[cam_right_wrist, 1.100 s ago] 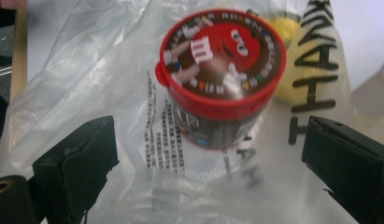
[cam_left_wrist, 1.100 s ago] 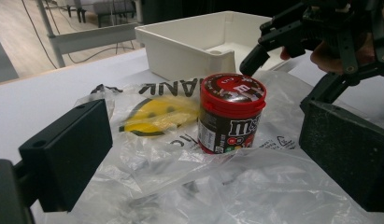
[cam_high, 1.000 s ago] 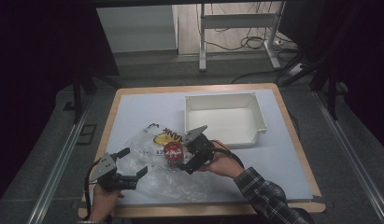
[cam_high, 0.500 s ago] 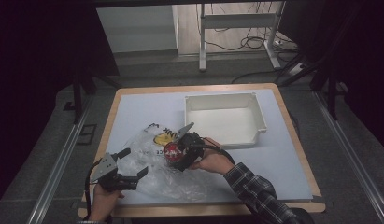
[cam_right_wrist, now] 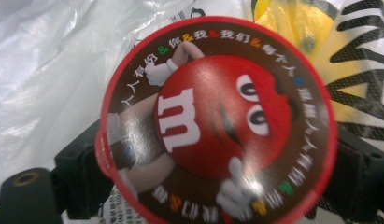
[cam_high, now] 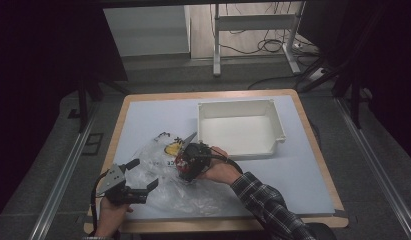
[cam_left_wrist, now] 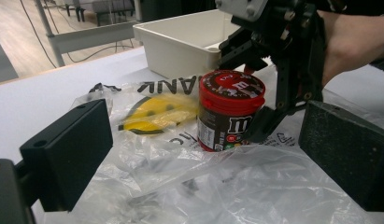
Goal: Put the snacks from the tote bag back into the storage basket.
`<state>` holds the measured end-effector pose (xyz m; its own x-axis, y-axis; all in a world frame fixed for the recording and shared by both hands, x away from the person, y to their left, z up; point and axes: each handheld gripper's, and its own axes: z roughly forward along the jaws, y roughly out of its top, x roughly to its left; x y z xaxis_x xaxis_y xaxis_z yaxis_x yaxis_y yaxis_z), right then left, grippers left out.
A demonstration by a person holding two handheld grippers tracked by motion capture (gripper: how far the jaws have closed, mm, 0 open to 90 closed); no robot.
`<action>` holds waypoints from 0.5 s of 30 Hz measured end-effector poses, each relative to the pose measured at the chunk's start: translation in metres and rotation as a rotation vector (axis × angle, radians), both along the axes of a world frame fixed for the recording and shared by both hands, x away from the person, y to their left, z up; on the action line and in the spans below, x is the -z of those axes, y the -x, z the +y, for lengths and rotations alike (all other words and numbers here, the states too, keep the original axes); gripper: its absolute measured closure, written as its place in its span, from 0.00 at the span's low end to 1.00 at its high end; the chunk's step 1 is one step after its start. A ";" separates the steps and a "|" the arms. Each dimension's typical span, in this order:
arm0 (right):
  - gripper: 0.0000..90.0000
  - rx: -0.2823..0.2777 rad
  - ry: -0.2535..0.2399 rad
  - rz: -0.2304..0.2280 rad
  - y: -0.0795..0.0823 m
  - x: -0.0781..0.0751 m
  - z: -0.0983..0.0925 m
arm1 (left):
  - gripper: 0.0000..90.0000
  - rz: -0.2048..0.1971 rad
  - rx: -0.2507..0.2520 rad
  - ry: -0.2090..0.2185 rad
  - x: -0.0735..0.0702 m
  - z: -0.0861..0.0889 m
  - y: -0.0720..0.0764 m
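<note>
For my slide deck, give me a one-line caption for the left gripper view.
Right tongs closing around an upright red-lidded candy jar on a clear plastic bag.

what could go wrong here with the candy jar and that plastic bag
The right gripper has just been closing around the candy jar, low on its body, so the jar could tip as it lifts. The jar stands on the crinkled plastic bag, which may slip or drag along. The left gripper hangs open over the bag and does not pin it.

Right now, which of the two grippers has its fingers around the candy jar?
The right gripper: its fingers flank the red-lidded candy jar. The left gripper hangs open, apart.
</note>
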<state>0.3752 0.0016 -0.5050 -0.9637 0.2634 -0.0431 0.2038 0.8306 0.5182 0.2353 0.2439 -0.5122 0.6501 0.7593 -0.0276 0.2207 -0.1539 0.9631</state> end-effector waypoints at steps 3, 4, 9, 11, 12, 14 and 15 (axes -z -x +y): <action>0.19 -0.002 0.008 -0.003 0.000 0.003 0.003 | 0.03 0.001 0.000 0.007 0.000 0.000 0.000; 0.20 0.002 0.013 -0.003 0.000 0.004 0.004 | 0.03 0.001 0.000 0.007 0.000 0.000 0.000; 0.28 0.003 0.009 0.012 0.000 0.006 0.004 | 0.03 0.002 -0.001 0.009 0.000 0.001 0.000; 0.28 0.002 0.014 0.004 0.000 0.006 0.005 | 0.03 0.002 -0.001 0.008 0.000 0.001 0.000; 0.28 0.002 0.014 0.004 0.000 0.006 0.005 | 0.03 0.002 -0.001 0.008 0.000 0.001 0.000; 0.28 -0.005 0.013 -0.009 0.002 0.005 0.004 | 0.03 0.000 -0.002 0.007 0.000 0.001 0.000; 0.28 -0.007 0.015 -0.014 0.003 0.004 0.004 | 0.03 0.000 -0.002 0.007 0.000 0.001 0.000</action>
<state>0.3722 0.0055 -0.5094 -0.9648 0.2560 -0.0604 0.1910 0.8399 0.5081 0.2352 0.2444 -0.5120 0.6487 0.7604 -0.0326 0.2211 -0.1472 0.9641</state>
